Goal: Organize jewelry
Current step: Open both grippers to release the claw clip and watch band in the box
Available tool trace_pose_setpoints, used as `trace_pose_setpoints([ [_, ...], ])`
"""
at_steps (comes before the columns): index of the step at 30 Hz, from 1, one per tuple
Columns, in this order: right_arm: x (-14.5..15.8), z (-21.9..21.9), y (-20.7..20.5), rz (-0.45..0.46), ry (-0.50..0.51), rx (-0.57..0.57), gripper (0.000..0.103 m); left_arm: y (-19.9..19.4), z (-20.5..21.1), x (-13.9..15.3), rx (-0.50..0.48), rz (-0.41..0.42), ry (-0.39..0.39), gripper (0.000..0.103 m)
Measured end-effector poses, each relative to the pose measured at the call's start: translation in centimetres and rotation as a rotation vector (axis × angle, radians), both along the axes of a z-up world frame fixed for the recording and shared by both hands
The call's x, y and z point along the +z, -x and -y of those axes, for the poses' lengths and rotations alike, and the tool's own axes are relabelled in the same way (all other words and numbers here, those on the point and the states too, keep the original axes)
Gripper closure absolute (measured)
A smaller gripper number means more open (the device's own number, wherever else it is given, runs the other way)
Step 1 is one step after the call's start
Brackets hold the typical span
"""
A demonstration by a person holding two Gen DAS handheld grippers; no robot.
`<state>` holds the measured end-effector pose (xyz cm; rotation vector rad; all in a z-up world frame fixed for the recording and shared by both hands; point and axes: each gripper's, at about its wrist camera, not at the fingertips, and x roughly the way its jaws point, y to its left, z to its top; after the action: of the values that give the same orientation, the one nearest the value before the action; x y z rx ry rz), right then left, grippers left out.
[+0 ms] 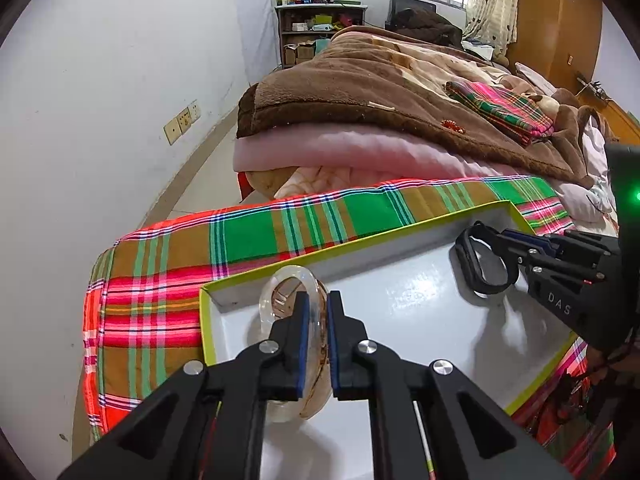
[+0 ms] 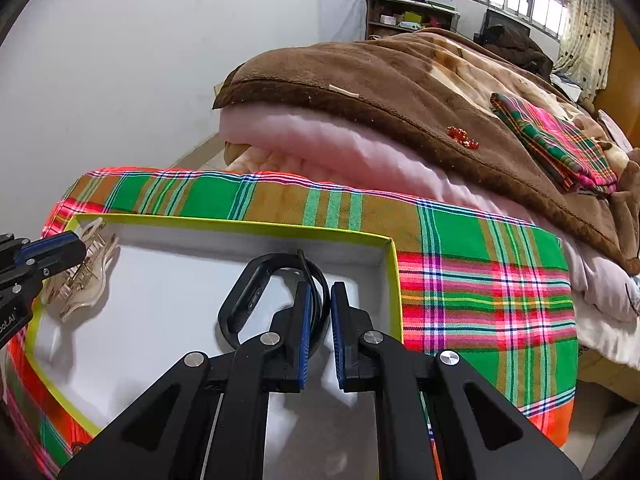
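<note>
Left wrist view: the left gripper [image 1: 318, 312] is clamped on a translucent hair claw clip [image 1: 286, 292] at the near-left corner of a white tray [image 1: 400, 288] with a yellow-green rim. Right wrist view: the clip's teeth show, and the right gripper [image 2: 319, 304] pinches a black wristband [image 2: 256, 292] near the tray's right wall. A plaid cloth [image 2: 460, 264] surrounds the tray; folded blankets [image 2: 360, 92] rise beyond it.
</note>
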<state>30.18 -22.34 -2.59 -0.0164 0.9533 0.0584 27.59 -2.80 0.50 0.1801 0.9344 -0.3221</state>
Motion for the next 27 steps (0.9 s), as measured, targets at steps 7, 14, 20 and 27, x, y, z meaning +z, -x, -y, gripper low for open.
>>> trace_pose_setpoints([
  [7,-0.3,0.0,0.0,0.000,-0.003,-0.007,0.093,0.1,0.3,-0.2,0.005,-0.013,0.017,0.091],
  [14,-0.4,0.1,0.2,0.000,-0.016,-0.006,0.092,0.6,0.7,-0.6,0.015,-0.017,0.008,0.090],
  [20,-0.4,0.0,0.4,0.004,-0.025,-0.005,0.086,1.0,0.5,-0.6,0.021,-0.018,0.001,0.088],
  [27,-0.1,-0.3,0.5,0.013,-0.028,0.001,0.083,1.0,0.1,-0.6,0.041,-0.019,-0.004,0.077],
])
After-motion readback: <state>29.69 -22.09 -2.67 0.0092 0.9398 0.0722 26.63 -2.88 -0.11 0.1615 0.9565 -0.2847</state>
